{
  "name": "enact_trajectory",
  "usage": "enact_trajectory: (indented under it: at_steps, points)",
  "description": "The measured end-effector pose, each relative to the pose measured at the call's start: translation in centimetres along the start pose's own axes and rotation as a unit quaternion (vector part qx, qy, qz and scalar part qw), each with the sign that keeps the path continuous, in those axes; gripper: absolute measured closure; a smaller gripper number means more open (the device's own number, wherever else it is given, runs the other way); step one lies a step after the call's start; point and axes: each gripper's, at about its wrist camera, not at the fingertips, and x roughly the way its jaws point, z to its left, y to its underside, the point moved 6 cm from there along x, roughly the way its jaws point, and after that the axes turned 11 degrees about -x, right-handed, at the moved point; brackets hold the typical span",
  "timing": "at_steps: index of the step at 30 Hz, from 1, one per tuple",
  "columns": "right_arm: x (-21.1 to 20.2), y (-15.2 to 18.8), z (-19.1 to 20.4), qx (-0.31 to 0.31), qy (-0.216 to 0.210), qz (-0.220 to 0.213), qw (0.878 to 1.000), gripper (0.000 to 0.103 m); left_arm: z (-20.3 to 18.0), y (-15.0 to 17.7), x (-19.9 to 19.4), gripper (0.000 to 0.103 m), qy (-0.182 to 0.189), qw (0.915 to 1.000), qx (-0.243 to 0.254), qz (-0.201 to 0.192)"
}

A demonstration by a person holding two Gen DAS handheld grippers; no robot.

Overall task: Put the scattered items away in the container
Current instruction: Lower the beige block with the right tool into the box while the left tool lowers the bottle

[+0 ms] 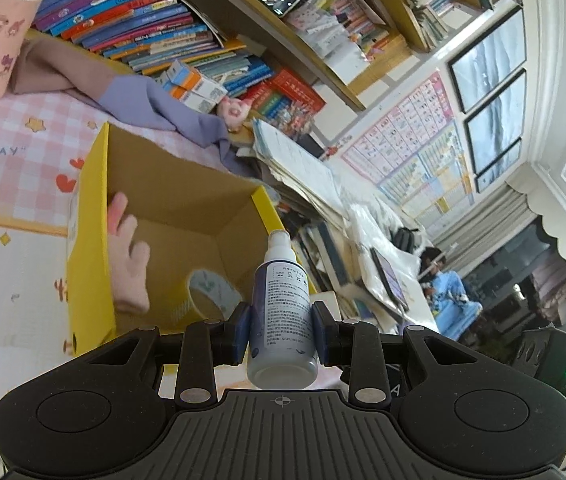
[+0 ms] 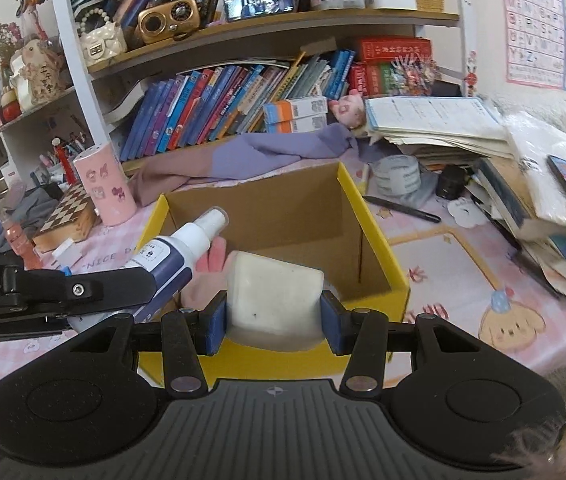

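We count one open yellow cardboard box, one white-capped spray bottle, one pale squashy block, two tape rolls, one pink plush piece, and two black grippers.

R gripper clamps white cup — over yellow box.

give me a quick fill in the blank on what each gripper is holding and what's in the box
1. The left gripper is shut on a ____ bottle with a white nozzle.
2. The right gripper is clamped on a white ____ above the yellow box.
3. Inside the box, beside the pink plush toy, lies a roll of ____.
4. On the tablecloth to the right of the box lies a black ____.

Missing words: spray; cup; tape; pen
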Motion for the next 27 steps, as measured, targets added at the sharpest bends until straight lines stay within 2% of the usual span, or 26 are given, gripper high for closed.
enact_trajectory:
  at_steps: [6,14,18,22,27]
  points:
    - [3.9,-1.8,-1.0,-0.026,-0.022,0.015,0.999,0.058,0.6,-1.8,2.9,0.072,-0.034,0.9994,-0.004,-0.008]
    - [9.3,-3.0,-1.5,-0.06,-0.06,0.06,0.995,0.058,2.5,-3.2,6.4,0.072,-0.12,0.9926,0.008,-0.014]
    - [11.5,-3.3,-1.7,-0.076,-0.071,0.078,0.992,0.058,3.3,-3.9,7.3,0.072,-0.136,0.9905,0.004,-0.02]
    - [13.4,-3.9,-2.2,-0.082,-0.073,0.085,0.99,0.058,3.3,-4.1,8.4,0.072,-0.157,0.9873,0.019,-0.016]
    - [15.5,-3.9,-2.5,-0.091,-0.079,0.118,0.986,0.058,3.3,-4.0,9.5,0.072,-0.177,0.9834,0.036,-0.01]
